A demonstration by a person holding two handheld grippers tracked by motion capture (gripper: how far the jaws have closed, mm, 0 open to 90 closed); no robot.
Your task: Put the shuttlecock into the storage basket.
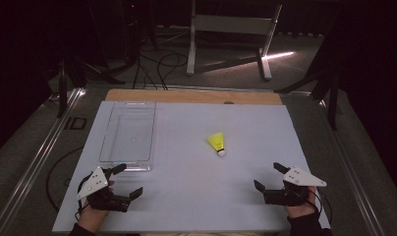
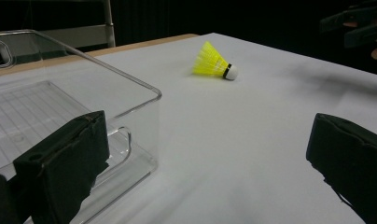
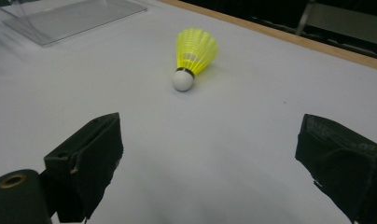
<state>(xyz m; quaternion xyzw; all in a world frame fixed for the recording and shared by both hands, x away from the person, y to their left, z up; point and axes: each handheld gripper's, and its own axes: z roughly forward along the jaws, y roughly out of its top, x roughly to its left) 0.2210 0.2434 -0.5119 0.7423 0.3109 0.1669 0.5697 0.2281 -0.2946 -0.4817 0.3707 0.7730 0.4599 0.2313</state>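
Quietly set: clear box, yellow shuttlecock, two open grippers on a white table.

Far left, left gripper (image 1: 123, 181), held in a hand (image 1: 94, 211) at the near edge, jaws spread wide and empty, one jaw just beside the near end of the clear plastic box (image 1: 128, 137). Box empty, lying lengthwise toward the far side of the white table (image 1: 196, 196). Right of centre, yellow shuttlecock (image 1: 217, 143) on its side, white cork tip pointing toward the near edge, well apart from box and both grippers. Far right, right gripper (image 1: 269, 177), jaws likewise wide apart, gripping nothing, low over the table and aimed at the shuttlecock.
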